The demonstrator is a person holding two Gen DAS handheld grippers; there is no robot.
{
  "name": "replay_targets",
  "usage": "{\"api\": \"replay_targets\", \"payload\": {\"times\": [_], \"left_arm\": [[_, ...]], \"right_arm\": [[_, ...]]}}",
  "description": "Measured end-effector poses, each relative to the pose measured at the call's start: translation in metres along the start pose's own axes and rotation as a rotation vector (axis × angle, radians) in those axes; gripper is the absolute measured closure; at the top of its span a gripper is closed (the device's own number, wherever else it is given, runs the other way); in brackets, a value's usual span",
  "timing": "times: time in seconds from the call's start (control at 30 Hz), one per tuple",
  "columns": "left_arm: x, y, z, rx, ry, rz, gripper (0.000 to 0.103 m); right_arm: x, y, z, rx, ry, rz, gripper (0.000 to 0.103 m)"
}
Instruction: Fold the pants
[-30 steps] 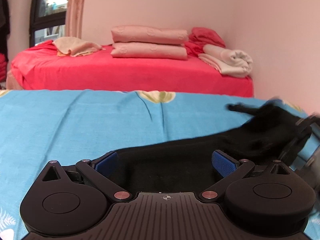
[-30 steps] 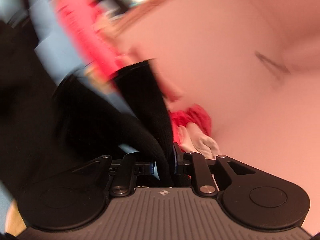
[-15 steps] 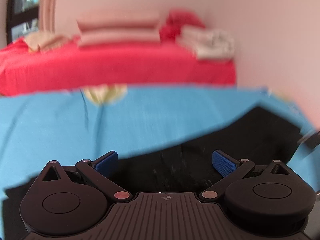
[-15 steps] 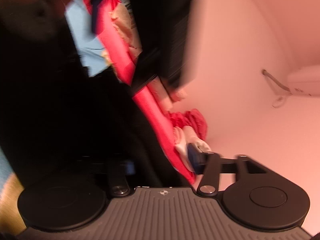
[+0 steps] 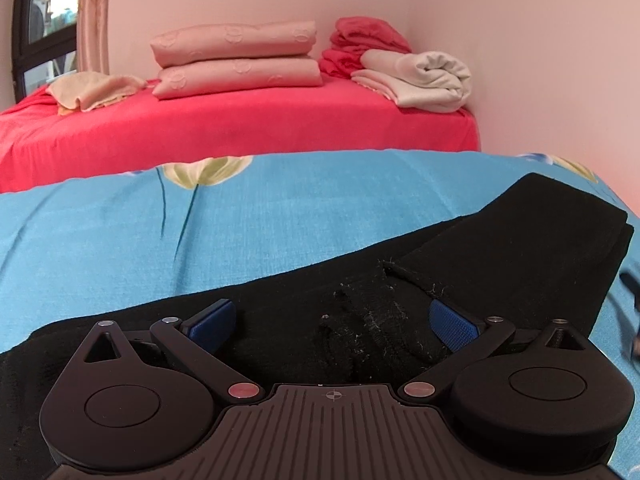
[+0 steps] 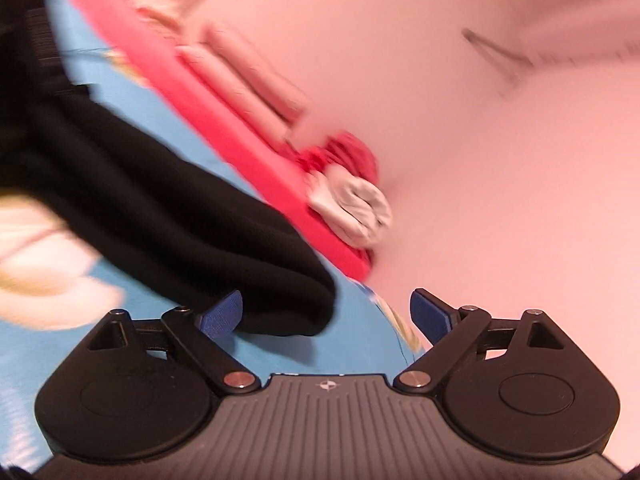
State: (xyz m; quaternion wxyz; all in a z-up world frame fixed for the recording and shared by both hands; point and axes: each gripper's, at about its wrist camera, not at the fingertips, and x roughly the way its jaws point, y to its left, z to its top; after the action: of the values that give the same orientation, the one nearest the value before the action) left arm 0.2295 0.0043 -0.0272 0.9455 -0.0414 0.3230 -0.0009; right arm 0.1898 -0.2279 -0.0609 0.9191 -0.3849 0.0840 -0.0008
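The pants (image 5: pixel 500 248) lie flat on the near bedsheet (image 5: pixel 280 216), stretched from its lower left to its right edge, one layer folded back over the other at the right end. The left gripper (image 5: pixel 334 322) sits low over the pants, its fingers spread to either side of the cloth. The right gripper (image 6: pixel 326 312) is just beside the pants' folded end, fingers apart. Behind the bedsheet stands a second bed (image 5: pixel 240 120); on it, two stacked pillows (image 5: pixel 236 60), a rolled blanket (image 5: pixel 424 80) to their right and a small cloth (image 5: pixel 92 88) to their left.
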Motion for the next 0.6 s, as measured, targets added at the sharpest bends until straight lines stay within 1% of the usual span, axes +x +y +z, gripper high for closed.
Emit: {"api": "replay_targets", "payload": {"times": [0.07,0.1,0.13,0.17,0.2,0.23,0.27,0.3,0.37,0.4,0.5,0.57,0.6], "left_arm": [[0.0,0.001,0.0,-0.002,-0.001,-0.002,0.0],[0.0,0.001,0.0,-0.001,-0.001,-0.001,0.0],[0.0,0.0,0.0,0.0,-0.002,0.0,0.0],[0.0,0.0,0.0,0.001,-0.003,0.0,0.0],[0.0,0.0,0.0,0.0,-0.004,-0.001,0.0],[0.0,0.0,0.0,0.0,-0.004,-0.002,0.0],[0.0,0.001,0.0,-0.001,-0.005,-0.004,0.0],[0.0,0.001,0.0,-0.003,-0.005,-0.007,0.0],[-0.001,0.001,0.0,-0.004,-0.007,-0.008,0.0],[-0.001,0.001,-0.001,-0.003,-0.009,-0.006,0.0],[-0.001,0.0,-0.001,-0.002,-0.011,-0.003,0.0],[-0.001,0.0,-0.001,-0.003,-0.01,-0.004,0.0],[-0.001,0.0,-0.001,-0.003,-0.01,-0.003,0.0]], "right_arm": [[0.007,-0.007,0.002,0.073,0.0,0.011,0.013],[0.017,-0.012,0.002,0.107,-0.001,0.018,0.013],[0.016,-0.01,0.002,0.115,-0.002,0.018,0.013],[0.023,-0.005,0.003,0.076,0.007,0.021,0.013],[0.025,0.003,0.001,0.011,0.019,0.027,0.014],[0.024,0.011,-0.001,-0.059,0.017,0.032,0.019],[0.023,0.018,-0.004,-0.12,-0.008,0.05,0.022],[0.021,0.017,-0.006,-0.132,-0.031,0.082,0.024],[0.015,0.008,-0.007,-0.083,-0.056,0.146,0.019],[0.014,0.002,-0.008,-0.058,-0.06,0.146,0.017],[0.028,-0.011,-0.012,-0.017,-0.031,0.057,0.018],[0.033,-0.02,-0.008,0.041,-0.044,0.029,0.018],[0.044,-0.024,-0.002,0.067,-0.049,0.016,0.018]]}}
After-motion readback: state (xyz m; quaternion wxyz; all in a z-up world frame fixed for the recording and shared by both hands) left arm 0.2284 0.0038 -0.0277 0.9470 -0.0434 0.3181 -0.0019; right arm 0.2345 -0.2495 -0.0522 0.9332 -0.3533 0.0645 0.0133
